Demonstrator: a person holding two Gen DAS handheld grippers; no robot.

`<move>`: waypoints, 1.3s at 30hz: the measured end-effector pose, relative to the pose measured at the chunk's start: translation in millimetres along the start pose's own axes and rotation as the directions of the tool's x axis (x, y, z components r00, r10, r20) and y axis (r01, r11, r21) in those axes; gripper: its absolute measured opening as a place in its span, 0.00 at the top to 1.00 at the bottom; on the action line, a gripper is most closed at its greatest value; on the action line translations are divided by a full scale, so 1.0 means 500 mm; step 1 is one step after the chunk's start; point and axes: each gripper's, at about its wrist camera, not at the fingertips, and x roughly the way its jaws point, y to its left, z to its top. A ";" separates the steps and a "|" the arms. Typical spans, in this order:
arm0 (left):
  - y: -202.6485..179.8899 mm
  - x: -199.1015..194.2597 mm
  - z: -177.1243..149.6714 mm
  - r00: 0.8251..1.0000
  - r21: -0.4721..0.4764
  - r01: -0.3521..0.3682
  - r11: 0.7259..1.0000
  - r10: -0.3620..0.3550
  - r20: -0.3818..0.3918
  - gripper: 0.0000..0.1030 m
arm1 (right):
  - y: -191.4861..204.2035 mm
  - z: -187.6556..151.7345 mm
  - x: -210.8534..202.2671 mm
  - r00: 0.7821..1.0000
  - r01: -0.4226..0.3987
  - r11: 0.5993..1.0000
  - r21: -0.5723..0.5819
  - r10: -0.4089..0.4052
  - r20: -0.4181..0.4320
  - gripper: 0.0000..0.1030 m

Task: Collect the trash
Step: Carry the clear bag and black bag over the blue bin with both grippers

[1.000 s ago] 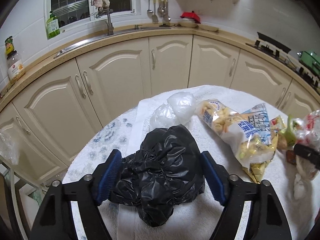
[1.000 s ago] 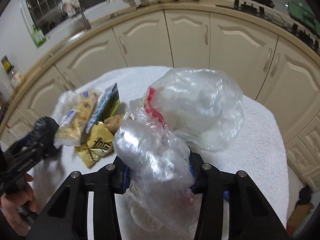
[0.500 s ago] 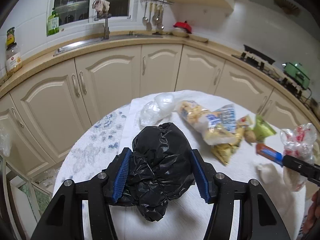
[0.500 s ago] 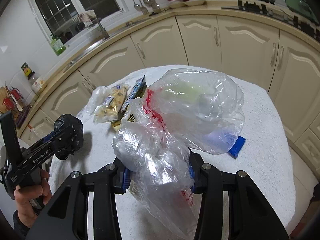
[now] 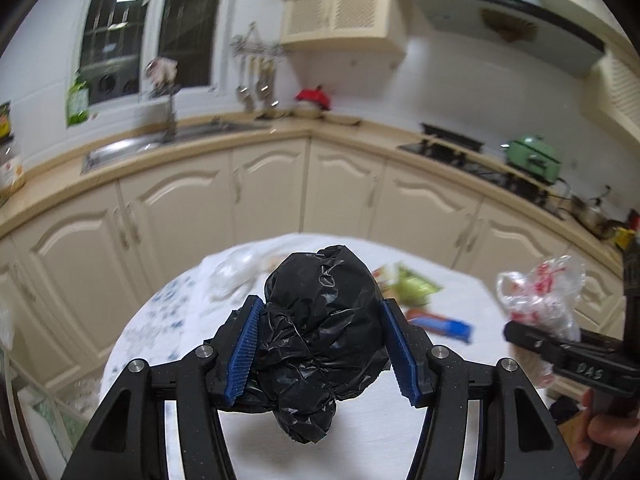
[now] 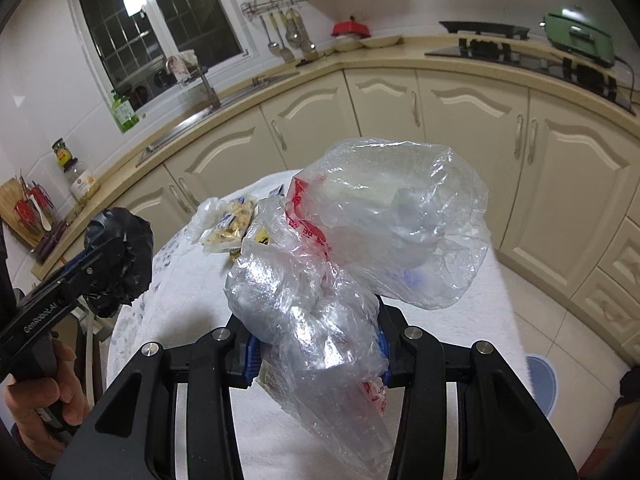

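Note:
My left gripper (image 5: 322, 344) is shut on a crumpled black trash bag (image 5: 320, 332) and holds it above the white-covered round table (image 5: 460, 300). The black bag also shows in the right wrist view (image 6: 120, 256). My right gripper (image 6: 316, 356) is shut on a clear plastic bag with red print (image 6: 360, 240), lifted above the table; it also shows in the left wrist view (image 5: 540, 300). On the table lie a snack packet (image 6: 230, 226), a green wrapper (image 5: 412, 288), a blue wrapper (image 5: 440, 322) and a small clear bag (image 5: 236, 272).
Cream kitchen cabinets (image 6: 400, 112) curve around behind the table. A sink with a tap (image 5: 168, 136) is at the back left, a stove with a green pot (image 5: 532, 156) at the back right. Tiled floor (image 6: 568, 344) lies right of the table.
Both grippers have risen with their bags, which now hang clear of the table. The left view has tilted up and turned right; the table looks smaller and farther.

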 end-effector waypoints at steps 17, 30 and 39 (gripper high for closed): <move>-0.299 -0.052 -0.026 0.907 0.200 0.415 0.888 -0.420 -0.017 0.47 | -0.302 -0.039 -0.264 0.951 0.248 0.948 0.200 -0.278 0.133 0.58; -0.501 0.136 -0.047 0.770 0.234 0.633 0.738 -0.569 -0.291 0.47 | -0.586 -0.155 -0.268 0.896 0.425 0.823 0.377 -0.442 -0.045 0.58; -0.642 0.289 -0.102 0.702 0.210 0.671 0.711 -0.517 -0.490 0.47 | -0.721 -0.256 -0.158 0.905 0.423 0.767 0.482 -0.382 -0.187 0.58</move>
